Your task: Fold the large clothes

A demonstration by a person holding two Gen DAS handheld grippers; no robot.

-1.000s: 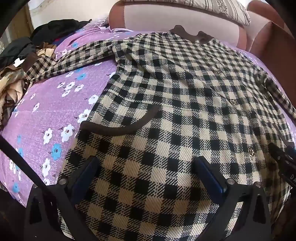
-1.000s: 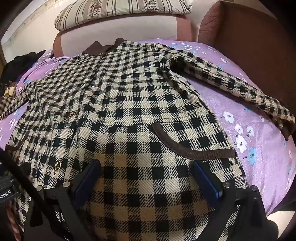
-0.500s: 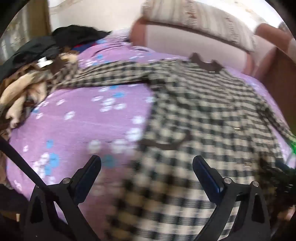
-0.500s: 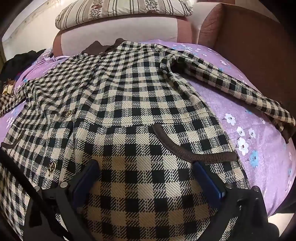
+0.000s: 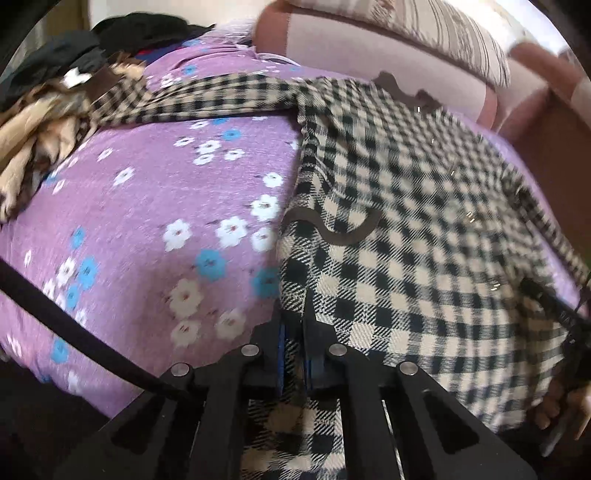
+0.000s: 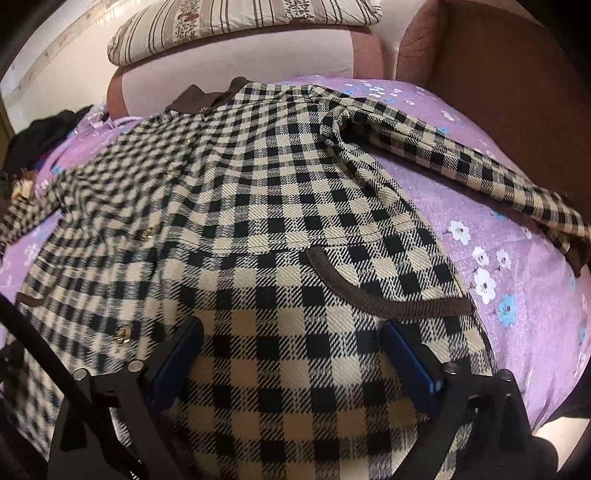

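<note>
A large black-and-cream checked coat (image 5: 406,221) with a brown collar and brown pocket trim lies spread face up on a purple flowered bed, sleeves out to both sides. My left gripper (image 5: 301,332) is shut on the coat's left bottom edge, checked cloth pinched between its fingers. My right gripper (image 6: 291,358) is open, its blue-padded fingers (image 6: 406,354) straddling the lower right part of the coat (image 6: 280,221) just below the brown pocket trim (image 6: 384,295).
A pile of dark and tan clothes (image 5: 48,103) lies at the bed's far left. A pink and brown headboard (image 6: 236,74) with a striped pillow (image 6: 236,22) is at the back. A brown side panel (image 6: 509,92) bounds the right.
My left gripper moved left to the coat's left edge and shut on it. The right gripper stayed open and shifted slightly forward over the coat.
</note>
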